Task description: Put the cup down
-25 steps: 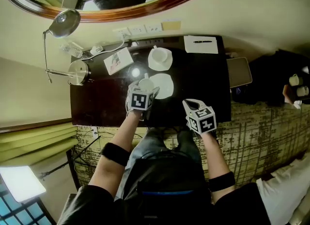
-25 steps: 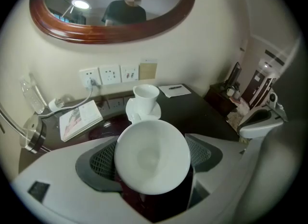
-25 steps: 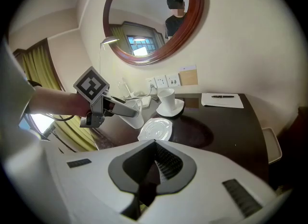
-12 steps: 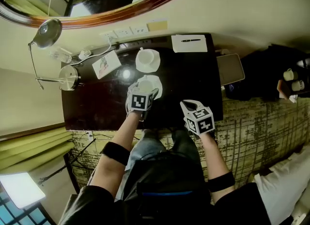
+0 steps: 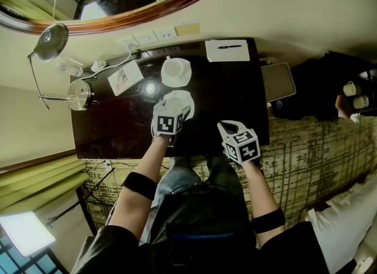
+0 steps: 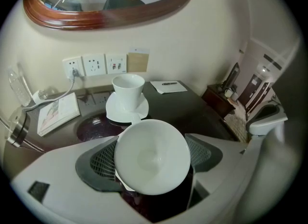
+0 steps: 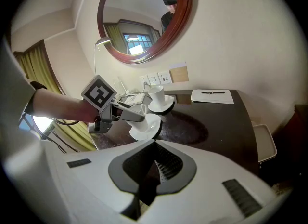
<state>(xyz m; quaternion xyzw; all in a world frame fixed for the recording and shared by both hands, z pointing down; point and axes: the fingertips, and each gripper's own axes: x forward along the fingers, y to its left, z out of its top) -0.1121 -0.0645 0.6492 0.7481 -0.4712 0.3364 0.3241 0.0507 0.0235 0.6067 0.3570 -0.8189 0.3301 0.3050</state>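
Note:
My left gripper point(image 5: 177, 112) is shut on a white cup point(image 6: 151, 156), its mesh pads point(image 6: 102, 160) pressing the rim from both sides. In the right gripper view the cup point(image 7: 138, 113) is over the near white saucer point(image 7: 150, 125); I cannot tell whether it touches. The same saucer point(image 5: 182, 101) lies mid-table in the head view. A second cup point(image 6: 127, 88) stands on its own saucer point(image 6: 126, 113) behind. My right gripper point(image 5: 226, 128) hovers shut and empty at the dark table's point(image 5: 232, 93) front edge, pads point(image 7: 166, 167) together.
A booklet point(image 5: 125, 78), a round metal lamp base point(image 5: 79, 93) and cables lie at the table's left. A notepad with pen point(image 5: 227, 50) sits at the back right. Wall sockets point(image 5: 150, 36) and a mirror are behind. A tray point(image 5: 278, 82) stands right of the table.
The left gripper has carried the cup from beside the near saucer to over it and a little lower. The right gripper has barely shifted and stays shut.

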